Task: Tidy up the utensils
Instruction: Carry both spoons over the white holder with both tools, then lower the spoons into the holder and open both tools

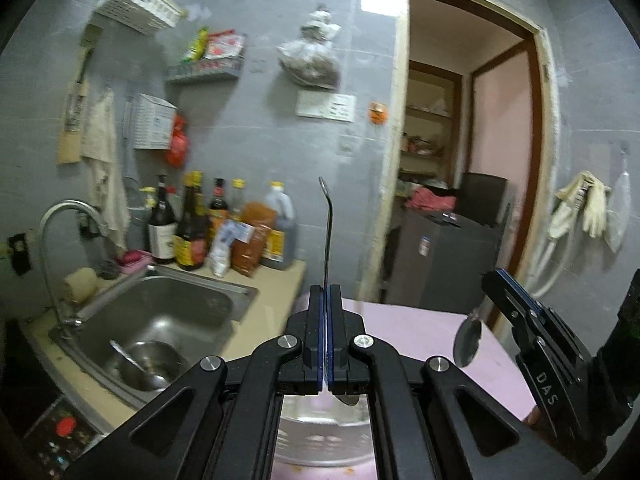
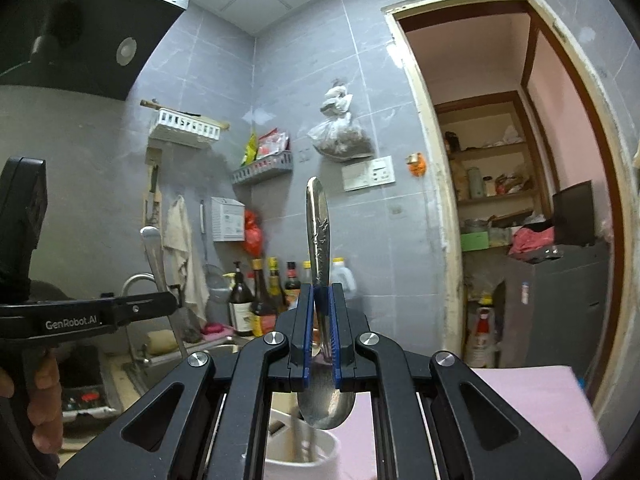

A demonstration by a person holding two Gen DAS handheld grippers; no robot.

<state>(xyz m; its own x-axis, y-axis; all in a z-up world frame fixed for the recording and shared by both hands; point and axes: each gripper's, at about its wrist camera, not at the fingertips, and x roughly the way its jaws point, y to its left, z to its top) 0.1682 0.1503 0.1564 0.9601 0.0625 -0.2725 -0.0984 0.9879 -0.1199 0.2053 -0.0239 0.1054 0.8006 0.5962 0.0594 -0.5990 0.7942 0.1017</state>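
Left wrist view: my left gripper (image 1: 325, 300) is clamped on a spoon (image 1: 327, 232), handle up. Right gripper (image 2: 321, 300) pinches a second spoon (image 2: 318, 232) above the white holder (image 2: 320, 456). Risk: thin necks could pivot or slip, missing the holder. Both grippers are raised, pointing roughly level.

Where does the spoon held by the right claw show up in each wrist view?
Left wrist view: the spoon hangs bowl-down at lower right, under the right claw.
Right wrist view: the same spoon stands in the centre, handle up, bowl at the bottom.
Shared landmark: the hanging plastic bag left of the doorway.
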